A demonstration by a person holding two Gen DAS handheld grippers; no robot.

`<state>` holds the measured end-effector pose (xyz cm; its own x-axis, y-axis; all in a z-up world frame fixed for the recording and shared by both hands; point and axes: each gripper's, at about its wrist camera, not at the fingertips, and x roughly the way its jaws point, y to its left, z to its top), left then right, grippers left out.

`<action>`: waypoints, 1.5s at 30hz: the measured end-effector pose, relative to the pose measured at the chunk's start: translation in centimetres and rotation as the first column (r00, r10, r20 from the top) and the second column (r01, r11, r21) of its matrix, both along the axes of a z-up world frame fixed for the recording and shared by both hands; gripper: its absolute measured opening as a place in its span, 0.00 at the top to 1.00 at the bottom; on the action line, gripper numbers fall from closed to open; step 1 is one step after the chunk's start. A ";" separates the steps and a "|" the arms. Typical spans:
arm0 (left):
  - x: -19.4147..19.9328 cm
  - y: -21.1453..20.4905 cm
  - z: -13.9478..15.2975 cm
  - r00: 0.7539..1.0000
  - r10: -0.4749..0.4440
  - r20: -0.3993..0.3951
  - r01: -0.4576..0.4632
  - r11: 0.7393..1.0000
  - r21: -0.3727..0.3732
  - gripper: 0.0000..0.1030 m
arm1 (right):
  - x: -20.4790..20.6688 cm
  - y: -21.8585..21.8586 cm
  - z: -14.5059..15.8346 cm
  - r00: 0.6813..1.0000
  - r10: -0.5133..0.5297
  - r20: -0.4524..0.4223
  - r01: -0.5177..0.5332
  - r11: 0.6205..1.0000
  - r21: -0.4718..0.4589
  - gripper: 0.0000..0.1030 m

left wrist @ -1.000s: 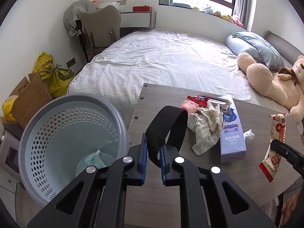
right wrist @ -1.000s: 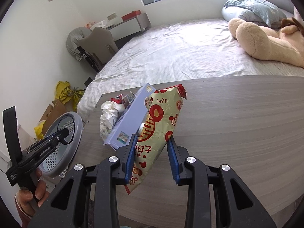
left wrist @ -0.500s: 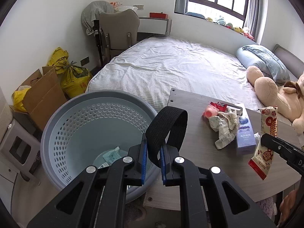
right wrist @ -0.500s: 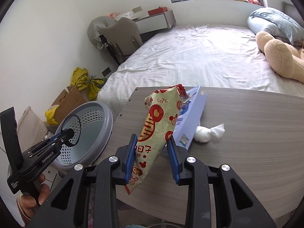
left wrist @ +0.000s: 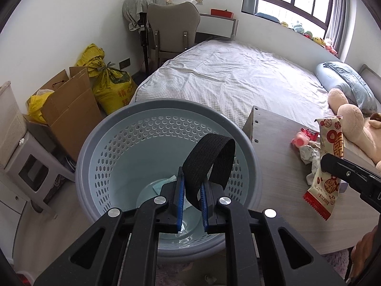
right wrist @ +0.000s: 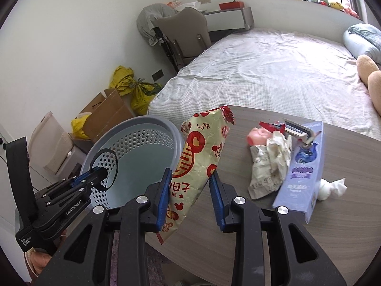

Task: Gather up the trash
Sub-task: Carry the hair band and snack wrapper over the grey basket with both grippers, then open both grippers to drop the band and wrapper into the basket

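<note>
Both wrist cameras look steeply down, sharing the basket [left wrist: 119, 147] and table [right wrist: 309, 250].

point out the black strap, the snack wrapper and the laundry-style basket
black strap [left wrist: 209, 157]: left wrist view, on the loop's broad front face
snack wrapper [right wrist: 202, 157]: right wrist view, on its printed middle
basket [left wrist: 100, 140]: left wrist view, on its grey rim

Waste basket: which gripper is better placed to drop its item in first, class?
Left. The left gripper, shut on the black strap, is above the basket; the right gripper holds the snack wrapper beside its rim.
</note>
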<state>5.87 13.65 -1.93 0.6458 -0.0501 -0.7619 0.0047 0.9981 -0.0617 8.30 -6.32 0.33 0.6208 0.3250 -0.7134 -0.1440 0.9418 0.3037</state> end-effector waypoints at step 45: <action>2.9 6.7 -0.7 0.991 0.127 -0.045 -0.127 0.992 0.007 0.48 | 6.0 8.9 -2.1 0.984 0.175 -0.024 -0.175 0.984 -0.026 0.40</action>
